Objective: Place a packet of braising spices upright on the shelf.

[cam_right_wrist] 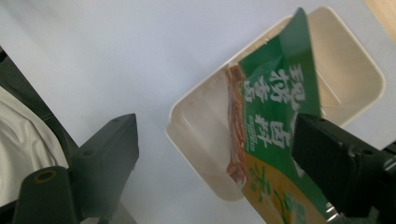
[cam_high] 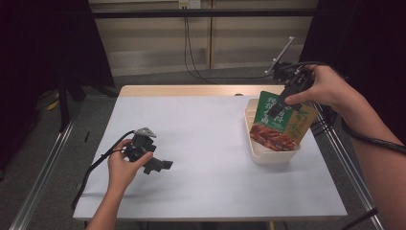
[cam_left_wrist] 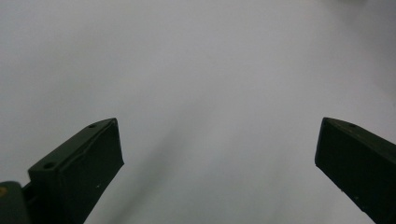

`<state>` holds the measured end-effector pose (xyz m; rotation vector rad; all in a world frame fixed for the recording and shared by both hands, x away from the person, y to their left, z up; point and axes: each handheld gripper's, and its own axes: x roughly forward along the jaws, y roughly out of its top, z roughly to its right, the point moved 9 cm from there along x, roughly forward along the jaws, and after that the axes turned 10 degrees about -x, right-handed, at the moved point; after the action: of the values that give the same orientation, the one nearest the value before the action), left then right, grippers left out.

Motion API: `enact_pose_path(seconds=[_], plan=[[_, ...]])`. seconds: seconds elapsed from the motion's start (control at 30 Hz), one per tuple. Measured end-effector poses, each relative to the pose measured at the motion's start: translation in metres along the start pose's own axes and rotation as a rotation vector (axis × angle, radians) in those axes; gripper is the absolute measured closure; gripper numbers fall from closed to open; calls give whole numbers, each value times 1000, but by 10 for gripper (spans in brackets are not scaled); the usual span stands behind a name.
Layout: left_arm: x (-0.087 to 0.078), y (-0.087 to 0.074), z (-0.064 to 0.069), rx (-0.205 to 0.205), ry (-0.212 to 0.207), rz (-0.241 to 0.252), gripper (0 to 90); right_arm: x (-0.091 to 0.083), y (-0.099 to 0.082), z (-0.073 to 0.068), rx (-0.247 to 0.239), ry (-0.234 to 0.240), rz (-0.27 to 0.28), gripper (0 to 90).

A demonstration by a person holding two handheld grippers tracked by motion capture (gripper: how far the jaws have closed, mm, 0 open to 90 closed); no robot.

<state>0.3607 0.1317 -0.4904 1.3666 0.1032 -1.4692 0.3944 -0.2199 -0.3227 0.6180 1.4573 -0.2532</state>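
A green and yellow food packet (cam_high: 282, 125) with a picture of reddish-brown food stands tilted in a cream plastic tub (cam_high: 268, 155) at the table's right side. My right gripper (cam_high: 277, 108) hangs over the packet's top. In the right gripper view its jaws stand wide apart: the packet (cam_right_wrist: 275, 112) rises out of the tub (cam_right_wrist: 355, 70) just beside the right jaw, and the right gripper (cam_right_wrist: 215, 140) is open with no pad pressing on it. My left gripper (cam_high: 160, 165) rests low over the white table at the front left. The left gripper (cam_left_wrist: 215, 154) is open, with nothing between its jaws.
A white sheet (cam_high: 206, 139) covers the table, with a wooden strip (cam_high: 191, 90) along the far edge. Cables trail from both grippers. Metal rails (cam_high: 43, 167) run along the floor on both sides. The tub sits near the right edge.
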Motion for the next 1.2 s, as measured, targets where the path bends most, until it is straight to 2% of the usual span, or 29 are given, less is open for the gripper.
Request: enact_pose_path(seconds=[0.4, 1.2], plan=[[-4, 0, 0, -3, -1, 8, 5, 25, 12, -12, -38, 25, 12, 137], [-5, -1, 0, 1, 3, 9, 5, 73, 25, -40, -120, 75, -9, 136]])
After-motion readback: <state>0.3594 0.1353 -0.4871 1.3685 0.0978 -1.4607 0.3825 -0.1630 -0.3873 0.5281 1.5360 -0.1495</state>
